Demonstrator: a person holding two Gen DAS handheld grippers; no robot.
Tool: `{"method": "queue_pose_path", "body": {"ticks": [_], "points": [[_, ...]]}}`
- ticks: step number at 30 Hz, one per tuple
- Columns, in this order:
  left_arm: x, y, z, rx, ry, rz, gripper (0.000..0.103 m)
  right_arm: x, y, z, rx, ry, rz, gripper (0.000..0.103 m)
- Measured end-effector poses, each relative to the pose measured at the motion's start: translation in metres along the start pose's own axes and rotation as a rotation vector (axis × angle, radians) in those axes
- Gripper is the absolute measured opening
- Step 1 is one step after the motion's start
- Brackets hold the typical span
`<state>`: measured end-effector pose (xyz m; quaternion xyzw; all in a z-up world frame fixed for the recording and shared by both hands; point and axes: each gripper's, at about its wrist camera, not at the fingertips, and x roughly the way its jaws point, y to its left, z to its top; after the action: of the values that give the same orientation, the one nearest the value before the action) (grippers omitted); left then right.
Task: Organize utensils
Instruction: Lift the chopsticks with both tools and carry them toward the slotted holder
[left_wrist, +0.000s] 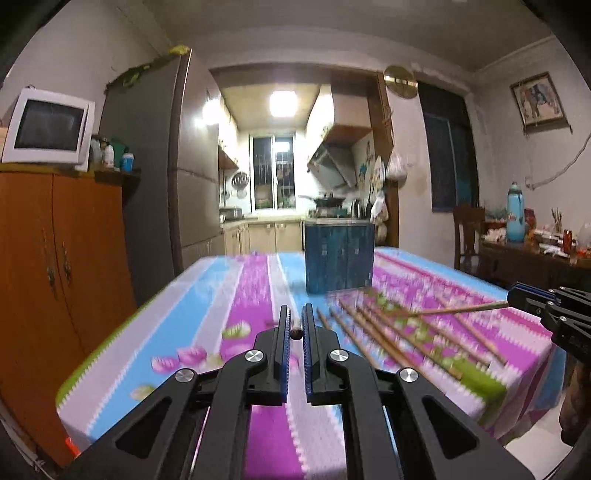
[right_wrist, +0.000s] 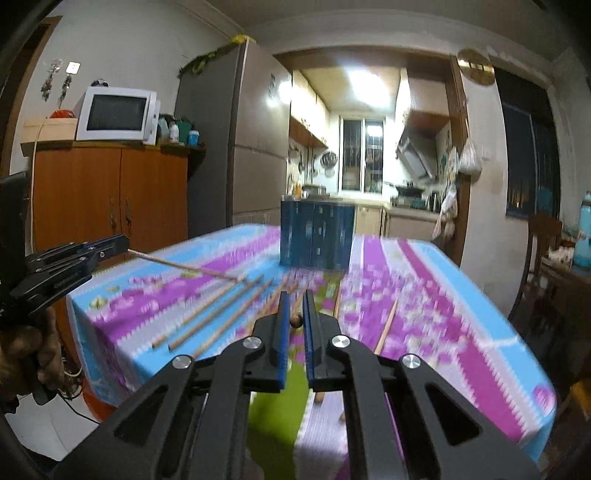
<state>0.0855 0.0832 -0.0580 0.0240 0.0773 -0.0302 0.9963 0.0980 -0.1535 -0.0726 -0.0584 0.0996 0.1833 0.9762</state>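
Several brown wooden chopsticks lie side by side on the striped tablecloth; they also show in the right wrist view. A dark blue box holder stands at the table's far side, also in the right wrist view. My left gripper is shut on one chopstick, seen end-on between its pads. My right gripper is shut on another chopstick. Each gripper also appears in the other view, holding its chopstick above the table.
The table has a pink, blue and white floral cloth. An orange cabinet with a white microwave stands left, a grey fridge behind it. A wooden chair and a cluttered side table are at the right.
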Motion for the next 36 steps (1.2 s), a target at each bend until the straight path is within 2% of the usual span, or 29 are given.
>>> {"method": "queue_pose_path", "body": {"ticks": [7,12,24,36], "points": [[-0.001,0.003,0.040,0.008,-0.066,-0.010,0.008,-0.004,-0.007,0.050,-0.040,-0.063,0.016,0.005],[0.012,0.004,0.068,0.029,-0.087,-0.017,0.008,0.009,-0.017,0.084,-0.055,-0.056,0.029,0.005],[0.065,0.003,0.120,0.053,-0.012,-0.040,0.008,0.054,-0.039,0.128,-0.047,0.016,0.062,0.005],[0.090,-0.011,0.147,0.074,0.011,-0.071,0.008,0.085,-0.041,0.151,-0.040,0.064,0.077,0.005]]}}
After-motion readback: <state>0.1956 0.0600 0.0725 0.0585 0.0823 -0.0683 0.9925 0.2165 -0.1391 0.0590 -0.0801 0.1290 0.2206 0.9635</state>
